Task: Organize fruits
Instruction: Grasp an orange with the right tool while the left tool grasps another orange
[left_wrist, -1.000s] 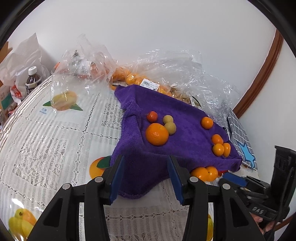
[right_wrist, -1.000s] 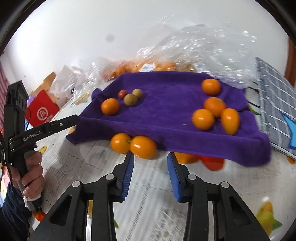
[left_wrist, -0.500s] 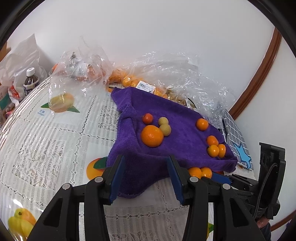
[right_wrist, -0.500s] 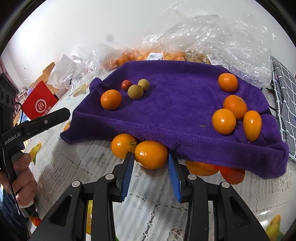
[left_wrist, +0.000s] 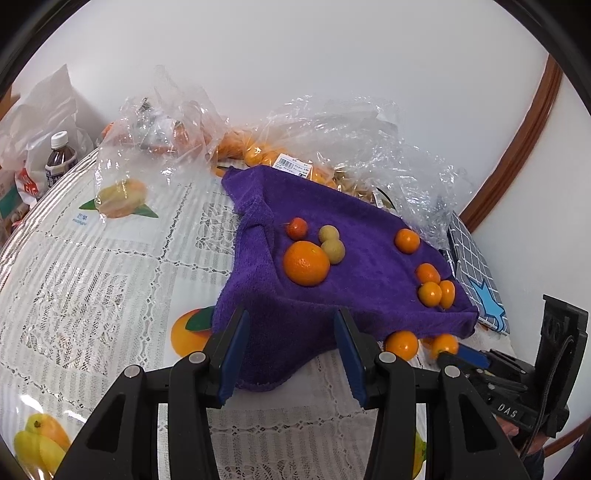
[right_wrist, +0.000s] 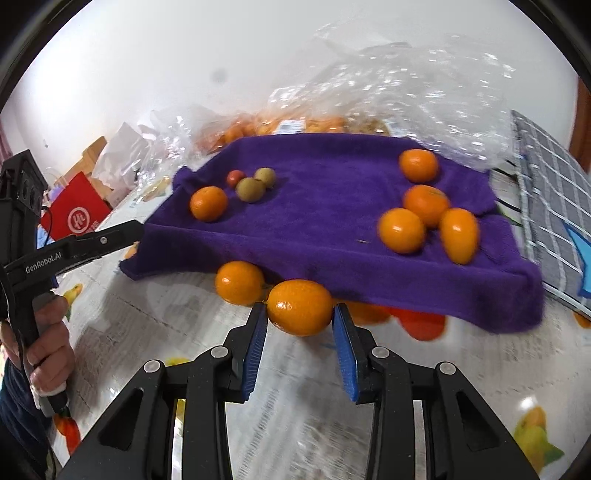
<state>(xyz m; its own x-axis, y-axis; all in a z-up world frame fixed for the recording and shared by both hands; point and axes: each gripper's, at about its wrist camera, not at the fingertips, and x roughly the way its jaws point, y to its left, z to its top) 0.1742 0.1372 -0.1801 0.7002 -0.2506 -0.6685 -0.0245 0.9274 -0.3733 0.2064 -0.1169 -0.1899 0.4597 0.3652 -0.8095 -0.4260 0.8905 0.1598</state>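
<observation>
Jaws of the right gripper (right_wrist: 300, 325) have just been closing on a kumquat (right_wrist: 300, 312); purple towel (right_wrist: 332, 221) hides fruit beneath

Table (left_wrist: 110, 266) wearing white lace cloth with fruit prints. Purple towel (left_wrist: 303, 325) lying toward far right, draping over something hidden. Two oranges (right_wrist: 240, 282) sitting on cloth at towel's near edge. Clear plastic bags (left_wrist: 354, 147) crowding far edge. Checked notebook (left_wrist: 476, 280) lying at right edge. Bottle (left_wrist: 59, 157) standing at far-left corner.
</observation>
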